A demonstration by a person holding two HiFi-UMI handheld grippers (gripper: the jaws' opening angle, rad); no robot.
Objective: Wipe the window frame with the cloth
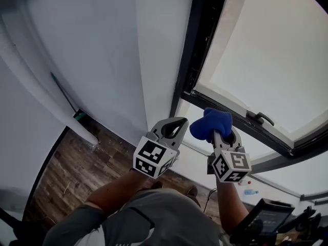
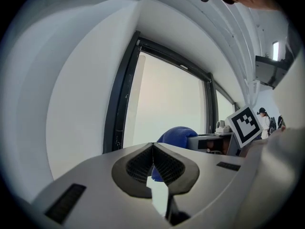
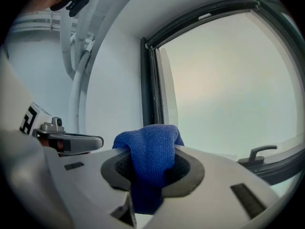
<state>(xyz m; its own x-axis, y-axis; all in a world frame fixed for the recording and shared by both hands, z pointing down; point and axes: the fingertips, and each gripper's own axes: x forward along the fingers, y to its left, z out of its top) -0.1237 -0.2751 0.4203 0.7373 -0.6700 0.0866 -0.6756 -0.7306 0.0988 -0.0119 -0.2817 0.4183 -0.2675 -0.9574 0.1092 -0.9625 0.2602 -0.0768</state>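
Observation:
A blue cloth is bunched between the jaws of my right gripper, which is shut on it; it fills the gap in the right gripper view as the cloth. The cloth sits just below the lower bar of the black window frame, close to its bottom left corner. The frame's upright stands right behind the cloth. My left gripper is beside it on the left, shut with nothing held, its jaws meeting. From there the cloth shows past the jaws.
A black window handle sits on the lower bar to the right; it shows as the handle too. A white wall lies left of the frame. Wood floor and a white pipe are below left.

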